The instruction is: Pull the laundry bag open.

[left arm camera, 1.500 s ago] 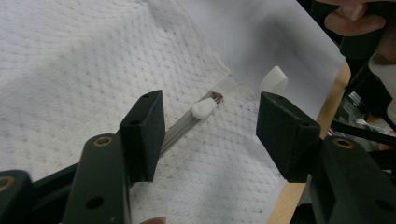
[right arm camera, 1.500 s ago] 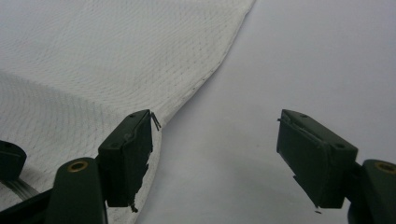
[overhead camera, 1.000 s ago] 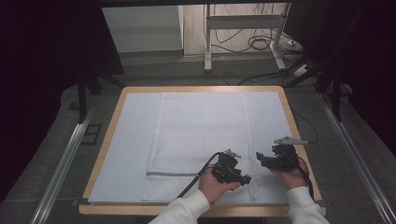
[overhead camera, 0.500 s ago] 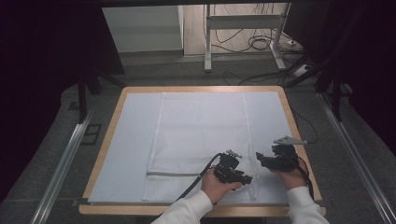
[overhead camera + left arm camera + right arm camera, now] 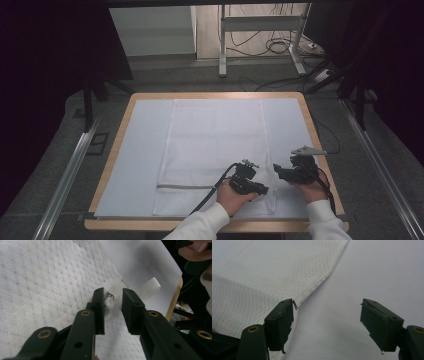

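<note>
A wooden-rimmed table (image 5: pixel 116 150) carries a pale sheet (image 5: pixel 145 145), and on it lies a white mesh laundry bag (image 5: pixel 215 145), flat, its long side running from twelve to six o'clock, with a grey zipper line (image 5: pixel 185 187) across its near end. At about five o'clock on the bag, the left gripper (image 5: pixel 113 305) has just been closing its jaws; they stand a narrow gap apart around the small zipper pull (image 5: pixel 109 302), the left jaw touching it. A white fabric loop (image 5: pixel 151 287) lies just beyond. The right gripper (image 5: pixel 327 322), at the bag's four o'clock edge, has jaws wide apart, one jaw at the mesh hem, holding nothing.
</note>
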`<state>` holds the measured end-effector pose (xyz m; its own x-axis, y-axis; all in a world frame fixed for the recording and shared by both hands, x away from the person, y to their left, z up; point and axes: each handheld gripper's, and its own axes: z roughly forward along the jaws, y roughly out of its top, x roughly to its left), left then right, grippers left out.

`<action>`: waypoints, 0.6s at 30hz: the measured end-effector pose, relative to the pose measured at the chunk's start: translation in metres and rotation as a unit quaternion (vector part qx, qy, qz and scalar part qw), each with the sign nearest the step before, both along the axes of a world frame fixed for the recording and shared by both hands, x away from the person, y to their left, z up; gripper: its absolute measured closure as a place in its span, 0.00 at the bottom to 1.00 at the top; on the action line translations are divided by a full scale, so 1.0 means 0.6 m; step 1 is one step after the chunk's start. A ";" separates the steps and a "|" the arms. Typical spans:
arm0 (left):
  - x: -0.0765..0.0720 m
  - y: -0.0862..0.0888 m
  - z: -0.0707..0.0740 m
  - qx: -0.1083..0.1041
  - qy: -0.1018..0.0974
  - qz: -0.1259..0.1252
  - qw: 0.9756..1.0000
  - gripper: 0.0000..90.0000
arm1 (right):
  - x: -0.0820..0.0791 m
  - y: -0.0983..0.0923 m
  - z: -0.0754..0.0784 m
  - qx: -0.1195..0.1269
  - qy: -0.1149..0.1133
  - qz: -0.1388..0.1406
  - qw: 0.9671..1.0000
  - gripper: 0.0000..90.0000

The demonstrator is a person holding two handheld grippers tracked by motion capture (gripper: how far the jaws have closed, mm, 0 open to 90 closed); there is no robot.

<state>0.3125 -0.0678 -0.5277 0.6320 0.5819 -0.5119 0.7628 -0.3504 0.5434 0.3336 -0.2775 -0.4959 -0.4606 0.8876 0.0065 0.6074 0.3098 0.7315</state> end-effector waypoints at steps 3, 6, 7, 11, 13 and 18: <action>0.004 0.003 -0.003 0.002 -0.003 -0.004 1.000 0.91 | 0.000 -0.001 0.000 0.000 0.000 -0.001 1.000 0.29; 0.004 0.003 -0.003 0.003 -0.004 -0.006 1.000 0.93 | 0.000 0.000 0.000 -0.001 0.001 0.001 1.000 0.29; 0.004 0.003 -0.003 0.002 -0.005 -0.007 1.000 0.94 | 0.000 0.000 -0.001 -0.002 0.001 0.001 1.000 0.29; 0.002 0.003 -0.003 0.003 -0.007 -0.010 1.000 0.95 | -0.001 0.000 -0.001 -0.003 0.001 0.001 1.000 0.29; 0.000 0.002 -0.002 0.003 -0.012 -0.010 1.000 0.96 | -0.001 -0.001 0.000 -0.004 0.000 0.001 1.000 0.29; -0.001 0.005 -0.002 -0.001 -0.015 -0.016 1.000 0.97 | 0.000 -0.002 -0.001 -0.004 0.000 0.000 1.000 0.29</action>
